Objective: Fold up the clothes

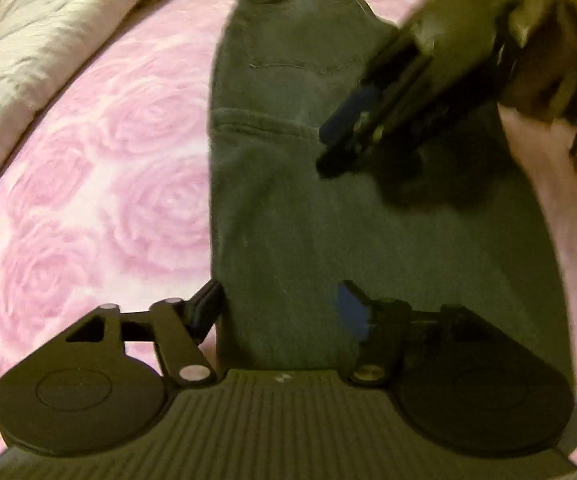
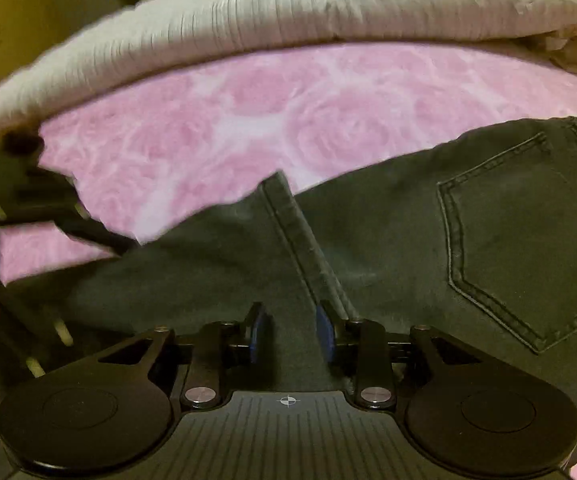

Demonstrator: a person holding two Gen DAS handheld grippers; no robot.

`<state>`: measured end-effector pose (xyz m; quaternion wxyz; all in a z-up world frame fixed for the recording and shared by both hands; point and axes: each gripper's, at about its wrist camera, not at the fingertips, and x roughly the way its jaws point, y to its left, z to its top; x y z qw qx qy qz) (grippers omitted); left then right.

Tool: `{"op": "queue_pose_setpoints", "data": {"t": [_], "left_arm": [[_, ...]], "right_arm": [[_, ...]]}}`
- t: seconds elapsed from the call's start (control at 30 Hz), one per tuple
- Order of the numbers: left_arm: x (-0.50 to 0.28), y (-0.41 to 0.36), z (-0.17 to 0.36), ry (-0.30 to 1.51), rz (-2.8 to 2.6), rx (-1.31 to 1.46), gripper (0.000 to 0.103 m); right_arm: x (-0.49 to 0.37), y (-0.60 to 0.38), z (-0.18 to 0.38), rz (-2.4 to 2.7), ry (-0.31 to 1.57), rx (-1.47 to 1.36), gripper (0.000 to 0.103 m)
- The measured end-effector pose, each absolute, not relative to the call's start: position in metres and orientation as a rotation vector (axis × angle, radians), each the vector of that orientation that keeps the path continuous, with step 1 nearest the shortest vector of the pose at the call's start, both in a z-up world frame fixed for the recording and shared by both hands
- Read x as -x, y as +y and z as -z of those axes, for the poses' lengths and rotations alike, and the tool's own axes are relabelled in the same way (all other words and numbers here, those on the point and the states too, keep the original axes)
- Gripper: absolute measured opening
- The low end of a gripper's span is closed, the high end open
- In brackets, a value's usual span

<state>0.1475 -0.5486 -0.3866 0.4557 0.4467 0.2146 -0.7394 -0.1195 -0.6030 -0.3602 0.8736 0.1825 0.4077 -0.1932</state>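
A pair of dark grey jeans [image 1: 288, 160] lies folded lengthwise on the pink rose-patterned blanket [image 1: 108, 152]. A leg end with its hem [image 2: 288, 224] lies folded over the seat, beside the back pocket [image 2: 520, 240]. My left gripper [image 1: 280, 308] is open, its fingers straddling the near folded edge of the jeans. My right gripper [image 2: 286, 330] is open just above the folded leg near the hem. It also shows in the left wrist view [image 1: 344, 136], coming in from the upper right and hovering over the jeans.
A cream crinkled cover [image 2: 288, 12] lies bunched along the far side of the bed, also seen in the left wrist view [image 1: 48, 32]. Wooden furniture [image 2: 28, 8] stands beyond the bed's corner. The left gripper's body [image 2: 28, 208] shows at the left edge.
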Motion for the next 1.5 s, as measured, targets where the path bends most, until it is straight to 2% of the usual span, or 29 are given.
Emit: {"op": "queue_pose_setpoints", "data": {"t": [0.1,0.2,0.27,0.33,0.4,0.53,0.63,0.73,0.8,0.83,0.87,1.03,1.07,1.1,1.13,1.17,1.27,1.5], "left_arm": [[-0.154,-0.546,0.376,0.555,1.793,-1.093,0.060],[-0.161,-0.522,0.357,0.474,1.782,-1.138,0.061],[-0.168,-0.501,0.347,0.388,1.787,-1.202,0.065],[-0.172,-0.474,0.341,0.266,1.802,-1.299,0.072],[-0.172,-0.441,0.348,0.104,1.848,-1.419,0.080],[-0.166,-0.383,0.375,-0.220,1.930,-1.627,0.082],[-0.158,-0.365,0.405,-0.439,1.935,-1.684,0.082],[-0.156,-0.367,0.424,-0.558,1.912,-1.673,0.081],[-0.156,-0.373,0.426,-0.573,1.906,-1.670,0.075],[-0.156,-0.376,0.427,-0.580,1.903,-1.672,0.057],[-0.156,-0.379,0.428,-0.587,1.899,-1.673,0.052],[-0.159,-0.383,0.426,-0.563,1.914,-1.714,0.038],[-0.159,-0.385,0.425,-0.540,1.916,-1.721,0.032],[-0.159,-0.387,0.423,-0.512,1.919,-1.727,0.028],[-0.158,-0.389,0.420,-0.496,1.918,-1.732,0.023],[-0.157,-0.391,0.418,-0.485,1.915,-1.736,0.018],[-0.160,-0.384,0.404,-0.462,1.896,-1.737,0.014],[-0.170,-0.342,0.333,-0.313,1.881,-1.774,0.013]], "right_arm": [[0.127,-0.596,0.363,0.420,0.876,-0.413,0.032],[0.133,-0.585,0.362,0.431,0.902,-0.434,0.033],[0.137,-0.560,0.353,0.416,0.925,-0.412,0.039],[0.141,-0.535,0.344,0.401,0.948,-0.390,0.060],[0.142,-0.507,0.336,0.379,0.968,-0.359,0.072],[0.122,-0.427,0.333,0.263,0.975,-0.216,0.073],[0.101,-0.364,0.346,0.183,0.994,-0.032,0.074],[0.084,-0.315,0.370,0.192,1.007,0.197,0.074],[0.076,-0.301,0.387,0.205,1.022,0.270,0.074],[0.073,-0.297,0.394,0.215,1.023,0.309,0.074],[0.069,-0.292,0.400,0.226,1.023,0.349,0.074],[0.066,-0.297,0.412,0.309,1.017,0.509,0.073],[0.065,-0.298,0.413,0.300,1.021,0.513,0.071],[0.064,-0.297,0.413,0.276,1.029,0.521,0.045],[0.062,-0.296,0.414,0.260,1.040,0.532,0.026],[0.060,-0.297,0.413,0.261,1.048,0.526,0.024],[0.055,-0.307,0.397,0.237,1.062,0.439,0.017],[0.066,-0.294,0.326,0.097,1.038,0.308,0.015]]}}
